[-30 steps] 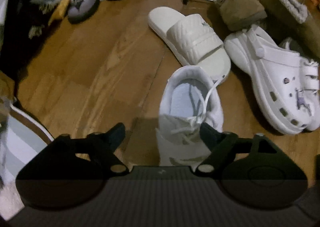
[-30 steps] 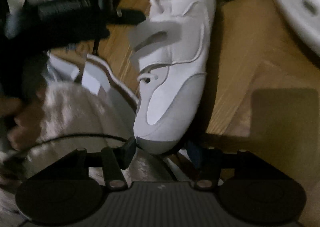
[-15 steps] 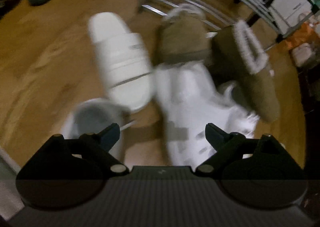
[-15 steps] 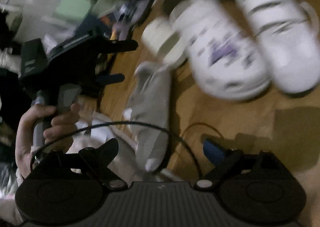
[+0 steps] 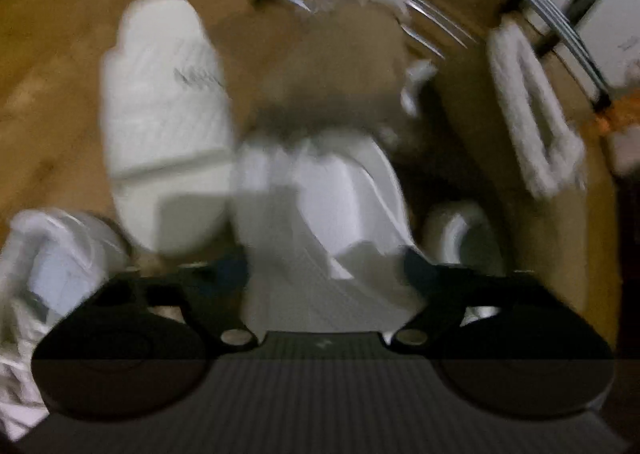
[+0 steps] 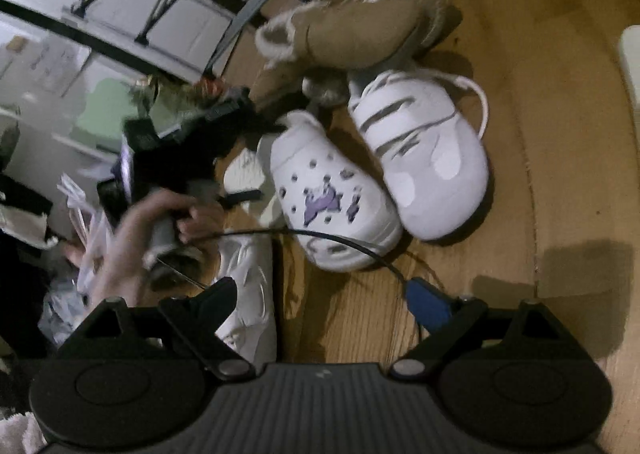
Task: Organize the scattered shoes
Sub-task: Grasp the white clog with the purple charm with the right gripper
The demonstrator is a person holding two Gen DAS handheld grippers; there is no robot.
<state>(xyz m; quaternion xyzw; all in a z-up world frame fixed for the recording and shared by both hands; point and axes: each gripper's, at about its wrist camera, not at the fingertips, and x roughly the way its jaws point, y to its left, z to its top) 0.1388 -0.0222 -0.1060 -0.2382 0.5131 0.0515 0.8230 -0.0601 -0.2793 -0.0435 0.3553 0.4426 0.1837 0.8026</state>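
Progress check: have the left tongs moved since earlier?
Yes: left tongs went from the sneaker rightward past the white slide to the clog, now between closing jaws.

I see bare floor (image 6: 560, 133) open on the right; the clog (image 6: 332, 193), sneaker (image 6: 432, 157) and tan boot (image 6: 360, 29) crowd together ahead, blocking passage.
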